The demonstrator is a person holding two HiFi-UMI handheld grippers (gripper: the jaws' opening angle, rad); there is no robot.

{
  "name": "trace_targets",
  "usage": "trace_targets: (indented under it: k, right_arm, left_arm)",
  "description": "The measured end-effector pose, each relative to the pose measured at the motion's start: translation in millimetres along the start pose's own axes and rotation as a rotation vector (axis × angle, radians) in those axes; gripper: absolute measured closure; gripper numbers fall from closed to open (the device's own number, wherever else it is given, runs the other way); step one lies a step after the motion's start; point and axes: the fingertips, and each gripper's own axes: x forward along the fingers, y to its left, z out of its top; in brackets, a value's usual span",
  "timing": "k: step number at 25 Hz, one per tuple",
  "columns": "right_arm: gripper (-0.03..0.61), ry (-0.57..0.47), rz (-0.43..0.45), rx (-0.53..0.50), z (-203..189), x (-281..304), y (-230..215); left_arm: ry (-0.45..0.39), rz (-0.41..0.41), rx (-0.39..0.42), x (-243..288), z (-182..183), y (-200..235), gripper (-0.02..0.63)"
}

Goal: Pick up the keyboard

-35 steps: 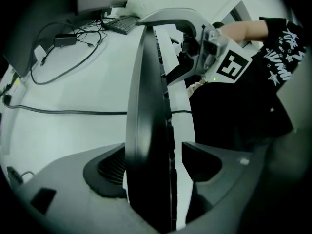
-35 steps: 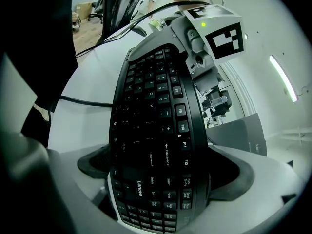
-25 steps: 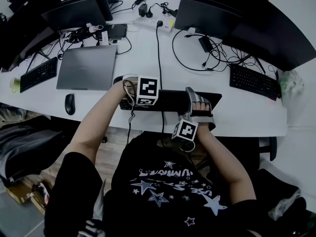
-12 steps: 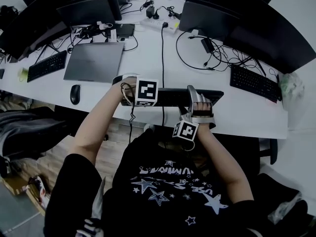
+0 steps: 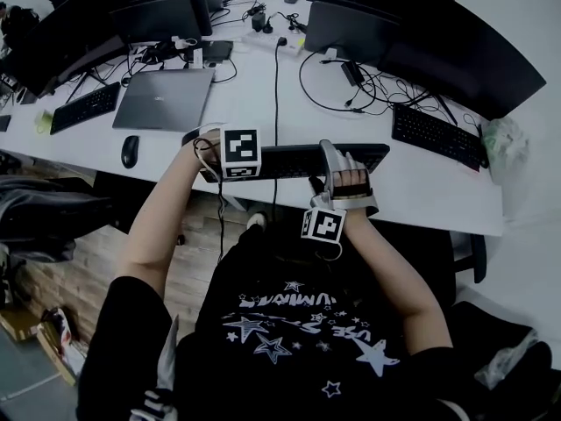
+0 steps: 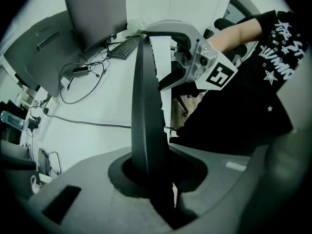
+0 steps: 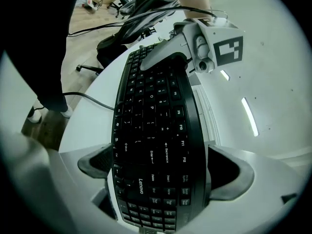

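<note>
At the near edge of the white desk, the black keyboard hangs between both grippers, apparently just clear of the surface. The left gripper has just been closing its jaws and now pinches the keyboard's thin end. The right gripper is clamped across the keyboard's depth near the number pad. To lift well, I'd raise both ends together, keep it level, and mind the cable crossing the desk nearby.
</note>
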Motion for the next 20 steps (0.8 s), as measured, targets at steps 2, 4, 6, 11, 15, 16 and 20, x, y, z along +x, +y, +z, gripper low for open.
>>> trace_targets:
  k: [2,4,6,11,15,16,20]
  right_arm:
    - [0.003,-0.034,-0.042,-0.043,5,-14,-4]
    - [0.003,-0.057,-0.065,-0.048,8,-27,-6]
    - [0.003,-0.064,-0.075,0.007,5,-39,-8]
    - [0.005,-0.059,-0.103,0.241,-17,-67,-12]
    - [0.005,-0.065,-0.095,0.427,-32,-82,-16]
    - [0.005,-0.063,-0.092,0.461,-34,-84,-17]
    - [0.005,-0.047,-0.080,0.547,-43,-86,-17]
  left_arm:
    - [0.009,0.001,-0.025,0,0,-11,0.527]
    - [0.030,0.008,-0.045,3,-3,-21,0.526]
    - [0.034,0.013,-0.069,6,-6,-33,0.526]
    - [-0.058,0.038,-0.173,8,-6,-65,0.526]
    - [-0.175,0.136,-0.263,0,-4,-76,0.526]
    - [-0.201,0.168,-0.289,-3,-4,-76,0.526]
    - [-0.279,0.279,-0.406,-7,-2,-69,0.527]
